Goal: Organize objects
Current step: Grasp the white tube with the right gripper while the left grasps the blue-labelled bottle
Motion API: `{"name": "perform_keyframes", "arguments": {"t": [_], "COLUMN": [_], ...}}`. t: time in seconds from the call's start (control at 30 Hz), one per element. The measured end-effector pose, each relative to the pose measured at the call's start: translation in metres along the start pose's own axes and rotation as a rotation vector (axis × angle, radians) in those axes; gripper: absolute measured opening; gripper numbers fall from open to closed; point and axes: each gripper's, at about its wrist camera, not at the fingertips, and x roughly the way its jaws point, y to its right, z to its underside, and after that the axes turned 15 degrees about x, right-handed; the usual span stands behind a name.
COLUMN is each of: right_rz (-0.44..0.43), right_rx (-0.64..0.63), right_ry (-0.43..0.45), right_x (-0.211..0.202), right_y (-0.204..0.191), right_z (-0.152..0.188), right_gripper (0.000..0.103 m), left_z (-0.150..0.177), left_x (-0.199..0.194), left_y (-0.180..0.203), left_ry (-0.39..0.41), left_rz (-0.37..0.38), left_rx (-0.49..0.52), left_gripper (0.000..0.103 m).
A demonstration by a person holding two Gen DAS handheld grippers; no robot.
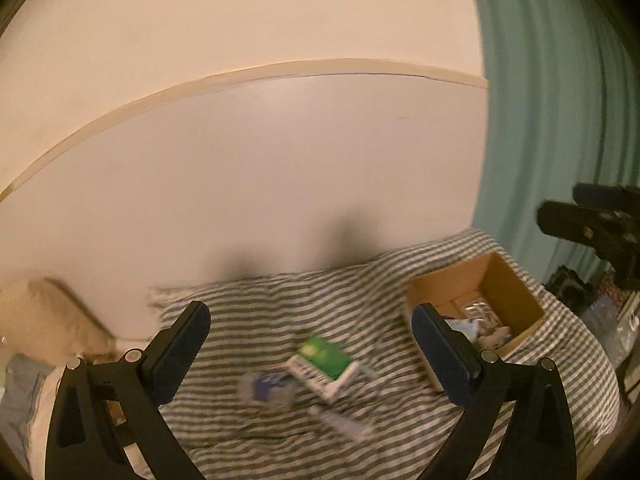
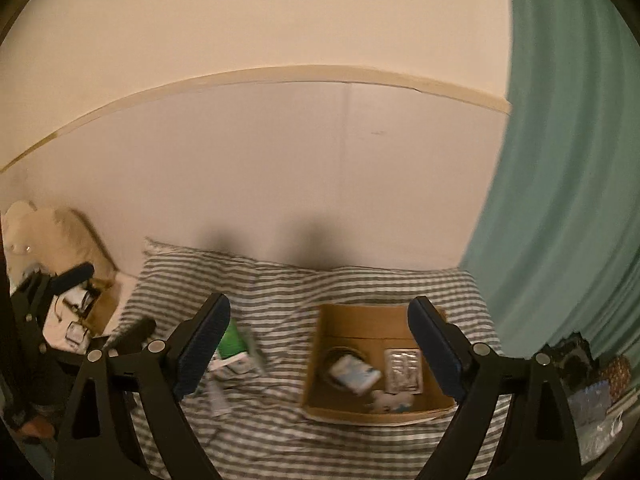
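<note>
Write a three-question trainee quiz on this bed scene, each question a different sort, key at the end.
1. True or false: the green box lies inside the cardboard box.
2. The left gripper holds: A) a tube B) nothing C) a blister pack.
3. Fill in: the bedcover is patterned with ____.

Key: 1 false, it lies on the bedcover beside it. 2 B, its jaws stand open and empty. 3 stripes.
</note>
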Motion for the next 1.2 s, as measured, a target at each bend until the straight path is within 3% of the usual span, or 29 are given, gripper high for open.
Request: {"name": "perform_keyframes", "arguments": {"t": [0.2, 0.4, 0.67, 0.83, 0.93, 1.1, 1.2], "right_rz": [-0.046, -0.036, -0.004, -0.002, -0.002, -0.003, 0.008], "right_rx": [-0.002, -0.003, -0.125, -0.11, -0.113, -0.126, -0.129], "right_ry": [-0.03, -0.093, -0.266, -0.38, -0.454, -0.547, -0.557], "right_x": [0.013, 0.074, 0.185, 0.239, 0.268, 0.297, 0.301], "right_y": [-0.04, -0.067, -0.098, -0.094, -0.096, -0.1, -0.099], "right_z": [0.033, 0.085, 0.173, 0.206, 0.22, 0.239, 0.245], "right_gripper": [0.092, 0.092, 0.092, 0.091, 0.078, 0.046, 0.038], "left_z": [0.052, 0.106, 0.167, 0.196, 0.207, 0.216, 0.219], "left_x": [-0.003, 0.025, 0.087, 0.128, 0.148, 0.166, 0.174], "left_y": [-0.051, -0.073, -0.066, -0.053, -0.052, -0.053, -0.051], "left_ry": [-0.047, -0.115, -0.223, -0.31, -0.357, -0.412, -0.423], "left_rz": [-0.063, -0.079, -0.049, -0.018, -0.003, 0.013, 0.031], "left_rx": [-0.083, -0.132, -0.139, -0.125, -0.135, -0.169, -0.184], "left_gripper": [0.103, 0.103, 0.103, 0.103, 0.103, 0.103, 0.103]}}
